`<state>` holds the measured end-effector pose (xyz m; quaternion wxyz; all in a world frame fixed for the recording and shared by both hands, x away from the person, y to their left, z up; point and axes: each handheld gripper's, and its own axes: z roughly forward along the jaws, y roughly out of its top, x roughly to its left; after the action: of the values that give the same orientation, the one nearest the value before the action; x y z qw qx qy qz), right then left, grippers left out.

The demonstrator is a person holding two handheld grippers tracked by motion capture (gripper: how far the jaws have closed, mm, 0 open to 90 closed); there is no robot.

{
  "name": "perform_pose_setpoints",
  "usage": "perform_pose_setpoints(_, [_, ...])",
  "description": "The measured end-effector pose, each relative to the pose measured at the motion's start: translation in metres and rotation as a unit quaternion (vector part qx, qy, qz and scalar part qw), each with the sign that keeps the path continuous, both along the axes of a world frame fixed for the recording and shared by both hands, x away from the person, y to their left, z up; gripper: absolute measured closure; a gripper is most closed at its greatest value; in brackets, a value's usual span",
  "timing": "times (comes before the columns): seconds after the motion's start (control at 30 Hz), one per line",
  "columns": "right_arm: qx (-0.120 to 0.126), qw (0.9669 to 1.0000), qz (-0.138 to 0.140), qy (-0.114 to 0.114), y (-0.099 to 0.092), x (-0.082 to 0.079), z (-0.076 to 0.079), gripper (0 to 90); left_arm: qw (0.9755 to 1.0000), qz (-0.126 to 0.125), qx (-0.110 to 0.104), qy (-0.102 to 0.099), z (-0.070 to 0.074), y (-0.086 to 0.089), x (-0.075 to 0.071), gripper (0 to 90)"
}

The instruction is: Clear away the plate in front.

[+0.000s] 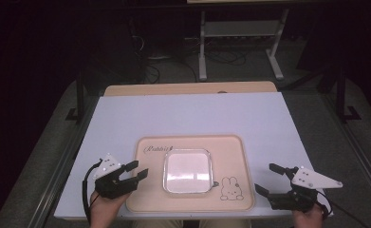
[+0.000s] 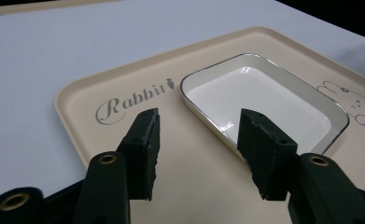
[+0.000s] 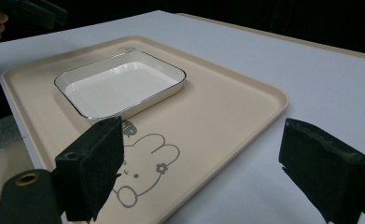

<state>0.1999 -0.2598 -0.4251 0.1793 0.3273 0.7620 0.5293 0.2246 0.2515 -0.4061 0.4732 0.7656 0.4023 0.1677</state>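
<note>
Tray's point(image 2: 101, 154) near end hidden behind black jaws; rabbit drawing point(image 2: 353, 100) cut by the frame edge.

desk point(image 1: 183, 114): white top, lit bright and even; bare wood strip point(image 1: 188, 88) along far edge
desk frame: dark metal rails point(image 1: 60, 166) down left and right edges, black posts at far corners
floor point(image 1: 249, 71): grey carpet, visible beyond far edge and both sides
stand point(image 1: 240, 40): white metal legs and crossbar, on the floor past the far edge
cables point(image 1: 221, 57): black, loose on the floor around the stand
surroundings: dark, nothing readable past the stand, left or right
</note>
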Motion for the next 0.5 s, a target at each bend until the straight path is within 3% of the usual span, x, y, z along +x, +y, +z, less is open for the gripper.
perform_pose_setpoints(0.3, [-0.002,1.0000,-0.002,0.001,-0.001,0.000,0.000,13.1,0.9999,0.002,0.008,-0.015,0.002,0.009,-0.001,43.1])
perform_pose_setpoints(0.5, [-0.002,1.0000,-0.003,0.000,-0.001,0.000,0.000,13.1,0.9997,0.007,-0.002,-0.023,0.002,0.016,-0.003,41.2])
